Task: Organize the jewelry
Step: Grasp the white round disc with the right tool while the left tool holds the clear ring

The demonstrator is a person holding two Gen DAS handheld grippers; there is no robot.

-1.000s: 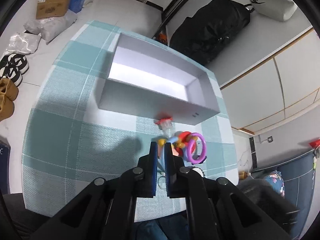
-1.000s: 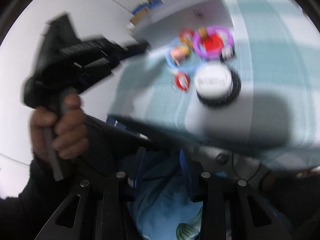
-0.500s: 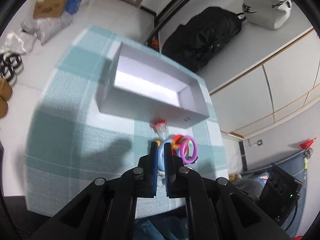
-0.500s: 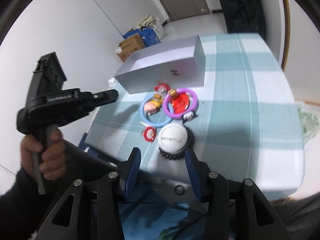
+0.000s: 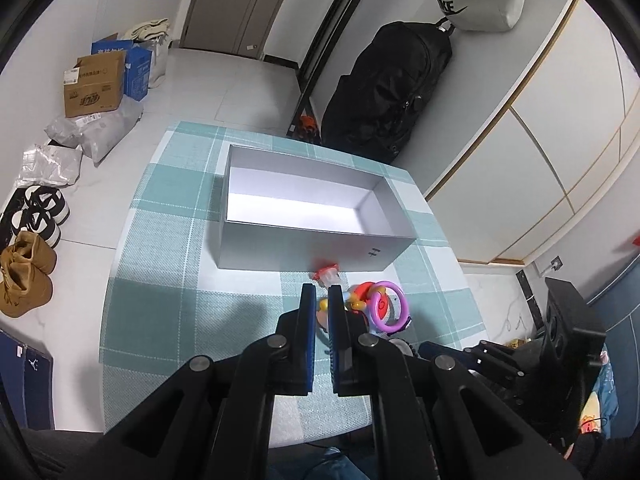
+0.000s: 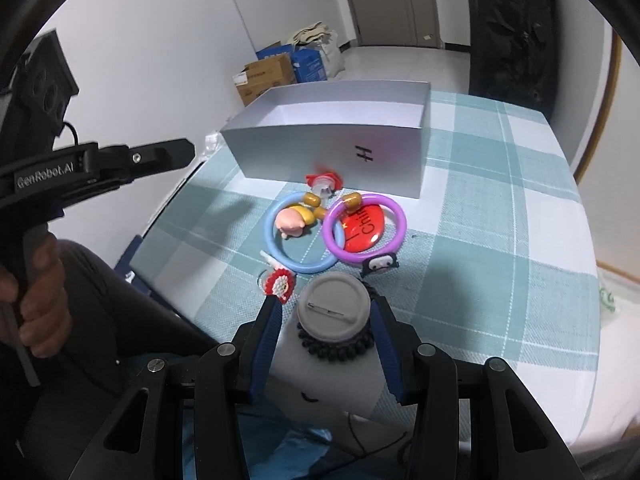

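A pile of jewelry lies on the checked cloth in front of an open grey box point(image 6: 332, 152). It holds a blue ring point(image 6: 308, 268), a purple ring point(image 6: 401, 226) over a red badge point(image 6: 366, 230), a pink figure charm point(image 6: 292, 222) and a red-and-white flower clip point(image 6: 280, 284). My right gripper point(image 6: 328, 314) stands open astride a grey round badge point(image 6: 334, 306), which rests on a black bead bracelet point(image 6: 340, 346). My left gripper point(image 5: 322, 296) is shut and empty. It hovers above the cloth just left of the purple ring point(image 5: 396, 290) and short of the grey box point(image 5: 300, 248).
The teal and white checked table point(image 6: 500, 200) ends close to me. A penguin charm point(image 6: 380, 264) and a red bow piece point(image 6: 324, 182) lie by the pile. On the floor are cardboard boxes point(image 5: 94, 88) and shoes point(image 5: 40, 212); a black bag point(image 5: 388, 92) stands behind the table.
My left gripper has lifted and drawn back, still shut. My right gripper has swung from the table's edge onto the cloth, widened, and now straddles the grey badge.
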